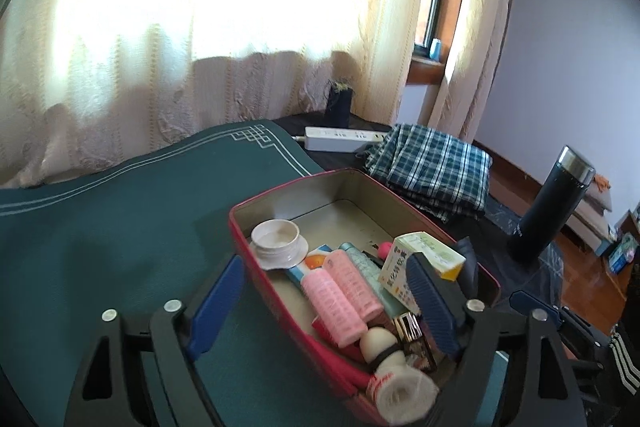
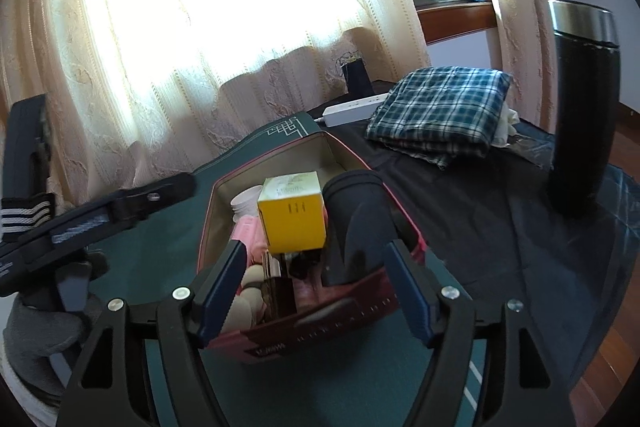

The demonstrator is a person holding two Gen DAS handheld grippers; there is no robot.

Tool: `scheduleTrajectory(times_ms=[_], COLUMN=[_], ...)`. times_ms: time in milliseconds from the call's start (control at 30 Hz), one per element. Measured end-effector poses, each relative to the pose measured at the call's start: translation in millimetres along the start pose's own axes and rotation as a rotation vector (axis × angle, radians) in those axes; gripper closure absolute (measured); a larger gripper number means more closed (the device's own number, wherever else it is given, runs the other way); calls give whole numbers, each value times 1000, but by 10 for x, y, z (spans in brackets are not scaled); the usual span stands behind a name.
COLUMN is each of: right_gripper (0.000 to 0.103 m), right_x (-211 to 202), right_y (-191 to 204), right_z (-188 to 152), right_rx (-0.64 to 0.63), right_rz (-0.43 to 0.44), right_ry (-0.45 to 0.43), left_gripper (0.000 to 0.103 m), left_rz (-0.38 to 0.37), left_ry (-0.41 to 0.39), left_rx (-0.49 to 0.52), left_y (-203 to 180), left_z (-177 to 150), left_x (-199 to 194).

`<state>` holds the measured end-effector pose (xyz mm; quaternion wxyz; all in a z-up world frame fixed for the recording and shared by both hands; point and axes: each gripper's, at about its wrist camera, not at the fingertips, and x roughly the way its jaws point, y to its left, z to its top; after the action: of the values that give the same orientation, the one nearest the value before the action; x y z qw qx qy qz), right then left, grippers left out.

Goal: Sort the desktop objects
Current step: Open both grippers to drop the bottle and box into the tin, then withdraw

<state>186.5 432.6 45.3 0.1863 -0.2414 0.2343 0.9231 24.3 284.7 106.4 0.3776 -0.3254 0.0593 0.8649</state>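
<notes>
Where the green mat [image 1: 100, 227] covers the tabletop, a red tin box [image 1: 256, 267] stands open, holding a white lid [image 1: 276, 237], pink hair rollers [image 1: 344, 291], a gauze roll [image 1: 404, 393] and a carton [image 1: 424, 259] with a yellow end; its printed characters are too small to read. The left gripper [image 1: 324, 307] has its fingers apart, one outside the box's left wall, the other over the contents. The right gripper [image 2: 316, 295] likewise has its fingers apart, astride the box's near end without pressing it; the gilt lettering there is illegible. Beyond lie a folded plaid cloth [image 1: 432, 167], a white power strip [image 1: 340, 139] and a dark flask [image 1: 552, 203], all clear of the box.
</notes>
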Motion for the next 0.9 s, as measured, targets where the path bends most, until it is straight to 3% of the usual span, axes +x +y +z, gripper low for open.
scheduleTrajectory(times_ms=[167, 233, 400, 600, 767, 900], right_gripper=[26, 24, 21, 19, 19, 19], right_x=[-141, -192, -351, -538, -636, -709], right_y=[-11, 15, 116, 215, 280, 318], right_z=[-64, -87, -179, -248, -290, -334], right_rx=[5, -10, -68, -122, -140, -154], right_rz=[-13, -13, -34, -69, -69, -74], right_ry=[-2, 3, 10, -2, 0, -1], left_gripper=[15, 0, 0, 0, 0, 0], left_rz=[65, 110, 169, 393, 305, 316], left_ry=[-60, -87, -175, -234, -186, -191], left_rx=[3, 18, 36, 75, 48, 54], left_y=[-4, -64, -207, -438, -477, -511], left_z=[-166, -240, -375, -569, -666, -711], left_x=[-350, -488, -826, -1083, -1156, -1235])
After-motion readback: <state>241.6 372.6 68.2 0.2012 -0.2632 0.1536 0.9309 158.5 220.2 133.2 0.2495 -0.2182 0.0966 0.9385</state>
